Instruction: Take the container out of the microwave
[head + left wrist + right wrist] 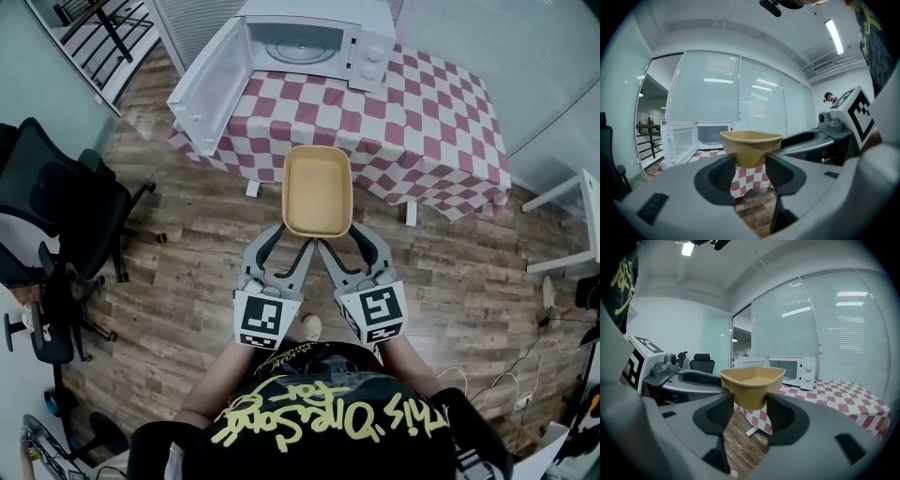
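Note:
A tan, empty, rounded-rectangle container [317, 190] hangs in the air over the wooden floor, just in front of the checkered table [412, 141]. My left gripper [295, 235] is shut on its near left corner and my right gripper [339, 236] on its near right corner. In the left gripper view the container [751, 146] sits wedged between the jaws of the left gripper [751, 171]. The right gripper view shows the same container [752, 383] clamped by the right gripper [750, 411]. The white microwave [309, 37] stands on the table's far side, its door [211, 84] swung open to the left and its chamber bare.
A black office chair [56, 216] stands on the floor at the left. A white piece of furniture [572, 225] is at the right edge. Cables lie on the floor at the lower right. Glass walls with blinds rise behind the table.

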Demonstrator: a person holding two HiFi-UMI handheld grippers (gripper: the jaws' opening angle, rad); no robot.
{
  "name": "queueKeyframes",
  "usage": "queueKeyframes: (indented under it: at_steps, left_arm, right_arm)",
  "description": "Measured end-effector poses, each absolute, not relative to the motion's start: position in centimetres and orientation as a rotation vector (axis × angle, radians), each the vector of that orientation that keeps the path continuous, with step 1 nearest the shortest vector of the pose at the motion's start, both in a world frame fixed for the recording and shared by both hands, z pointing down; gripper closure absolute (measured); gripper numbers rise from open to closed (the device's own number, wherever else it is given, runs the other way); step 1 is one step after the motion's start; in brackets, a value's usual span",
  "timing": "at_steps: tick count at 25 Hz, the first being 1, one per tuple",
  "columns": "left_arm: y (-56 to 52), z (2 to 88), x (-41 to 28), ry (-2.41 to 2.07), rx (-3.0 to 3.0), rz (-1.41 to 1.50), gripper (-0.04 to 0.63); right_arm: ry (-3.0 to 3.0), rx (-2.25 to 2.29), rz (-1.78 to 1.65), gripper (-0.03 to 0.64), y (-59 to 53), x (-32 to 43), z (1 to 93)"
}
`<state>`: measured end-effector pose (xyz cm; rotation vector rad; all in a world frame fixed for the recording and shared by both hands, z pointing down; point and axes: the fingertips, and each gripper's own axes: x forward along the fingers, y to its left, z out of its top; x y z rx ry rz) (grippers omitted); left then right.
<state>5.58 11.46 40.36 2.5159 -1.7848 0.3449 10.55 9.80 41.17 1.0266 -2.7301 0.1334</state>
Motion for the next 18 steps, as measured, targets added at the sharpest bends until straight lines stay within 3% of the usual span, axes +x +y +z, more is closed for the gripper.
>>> queueKeyframes:
  at_steps: [18]
  left_arm:
    - [11.97, 40.17, 5.56, -1.772, 2.517, 0.342, 0.400]
  right_arm:
    - [-2.724, 1.034, 0.125, 0.394, 10.35, 10.55, 40.93]
